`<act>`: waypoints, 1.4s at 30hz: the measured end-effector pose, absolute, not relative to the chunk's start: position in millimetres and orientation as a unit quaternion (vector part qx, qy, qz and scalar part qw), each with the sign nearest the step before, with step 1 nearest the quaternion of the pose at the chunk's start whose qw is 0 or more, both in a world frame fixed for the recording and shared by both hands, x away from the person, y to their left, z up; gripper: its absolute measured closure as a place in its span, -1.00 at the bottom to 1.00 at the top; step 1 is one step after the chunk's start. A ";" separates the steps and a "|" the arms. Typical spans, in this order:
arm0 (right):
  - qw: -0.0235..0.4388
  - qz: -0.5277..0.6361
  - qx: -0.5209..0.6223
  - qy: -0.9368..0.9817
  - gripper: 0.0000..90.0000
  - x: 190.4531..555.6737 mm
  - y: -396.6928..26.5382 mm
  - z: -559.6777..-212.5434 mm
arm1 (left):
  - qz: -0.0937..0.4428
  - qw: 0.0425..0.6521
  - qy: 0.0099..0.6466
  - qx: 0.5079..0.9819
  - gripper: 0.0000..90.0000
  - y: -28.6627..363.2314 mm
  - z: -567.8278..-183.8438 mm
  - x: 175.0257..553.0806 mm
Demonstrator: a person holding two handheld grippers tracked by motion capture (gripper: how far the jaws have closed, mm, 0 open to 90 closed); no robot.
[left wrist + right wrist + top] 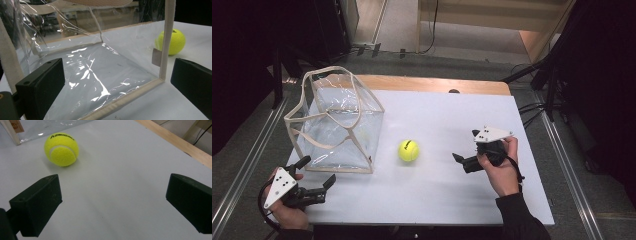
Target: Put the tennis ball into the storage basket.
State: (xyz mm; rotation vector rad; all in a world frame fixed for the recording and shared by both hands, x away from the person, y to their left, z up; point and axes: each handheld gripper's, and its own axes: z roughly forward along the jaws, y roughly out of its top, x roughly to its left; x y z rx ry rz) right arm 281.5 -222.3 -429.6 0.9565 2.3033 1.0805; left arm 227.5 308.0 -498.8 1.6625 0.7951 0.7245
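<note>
Tennis ball [408, 150], yellow, black-lettered, lies beside clear bag [337, 125]; left gripper [318, 172] and right gripper [464, 147] gape empty.

A clear bag [343, 127] with beige trim stands open at the left of the white bench [447, 195]. A yellow ball [408, 150] lies just right of it, apart. A wooden strip [437, 84] edges the bench's far side. Cables [532, 110] trail on the grey floor [257, 150].

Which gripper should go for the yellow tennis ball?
Right, probably. The right gripper is open, facing the yellow tennis ball across bare white table. The left gripper, also open, faces the clear plastic bag with beige trim.
</note>
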 end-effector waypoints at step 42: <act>0.157 0.305 0.290 0.893 -1.00 325.3 -166.0 -420.3 | 0.304 0.548 0.336 0.703 -1.00 307.5 -498.8 228.3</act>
